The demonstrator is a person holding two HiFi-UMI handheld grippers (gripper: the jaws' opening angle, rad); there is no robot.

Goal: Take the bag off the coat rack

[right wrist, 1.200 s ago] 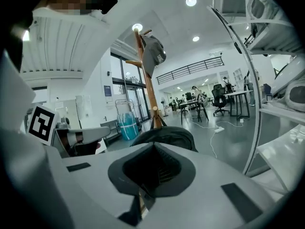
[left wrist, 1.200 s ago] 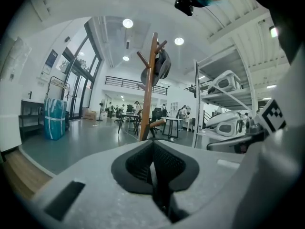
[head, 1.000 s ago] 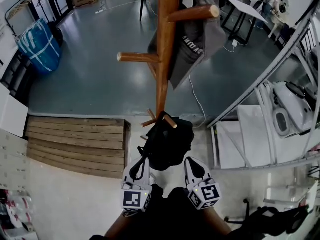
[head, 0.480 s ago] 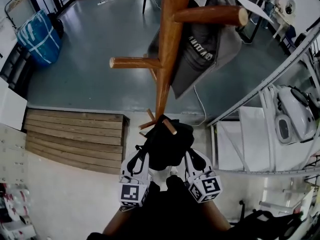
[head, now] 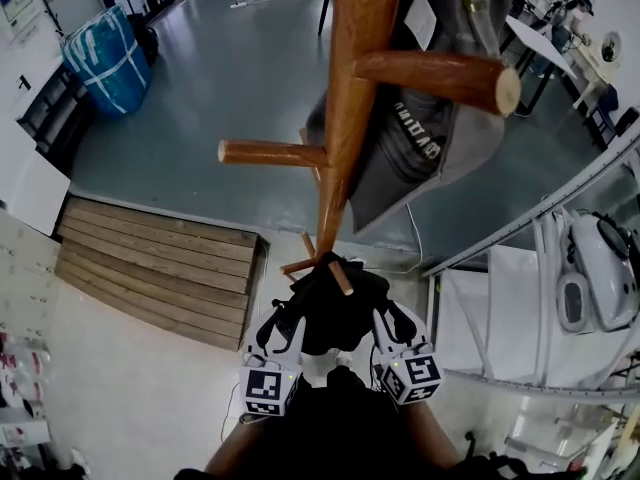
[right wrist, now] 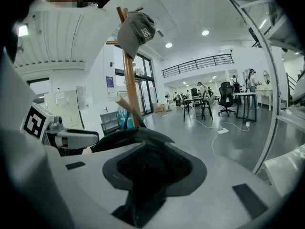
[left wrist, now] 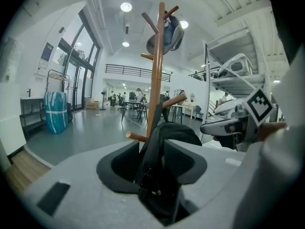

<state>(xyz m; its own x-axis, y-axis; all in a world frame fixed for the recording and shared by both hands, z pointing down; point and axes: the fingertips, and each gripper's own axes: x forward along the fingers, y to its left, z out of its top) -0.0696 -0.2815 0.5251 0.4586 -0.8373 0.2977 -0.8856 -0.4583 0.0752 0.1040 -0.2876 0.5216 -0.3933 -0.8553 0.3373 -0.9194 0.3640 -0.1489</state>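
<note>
Nearest you, the left gripper (head: 282,330) is opening its jaws, and the bag's strap runs loose between them. The right gripper (head: 396,326) is parting its jaws too, less widely, with black cloth of the bag in the gap. Neither looks clamped, so I judge you have no hold yet for a lift.

The black bag (head: 335,303) hangs just past your fingertips on a short low peg (head: 341,277) of the coat rack (head: 345,118). Close again on the strap close to that peg. The peg slants upward, so raise the strap along it and clear of the tip, then draw the bag toward you.

A second low peg (head: 298,266) sits just beside the first and could snag the strap. The pole stands right behind the bag, so do not push forward. Longer pegs jut out higher up, and a grey cap (head: 420,138) on one of them could be knocked loose.

A white shelving frame (head: 530,228) stands near on your right and a wooden platform (head: 160,268) lies on the floor to your left. Far off to the left stands a blue bundle (head: 105,63)
</note>
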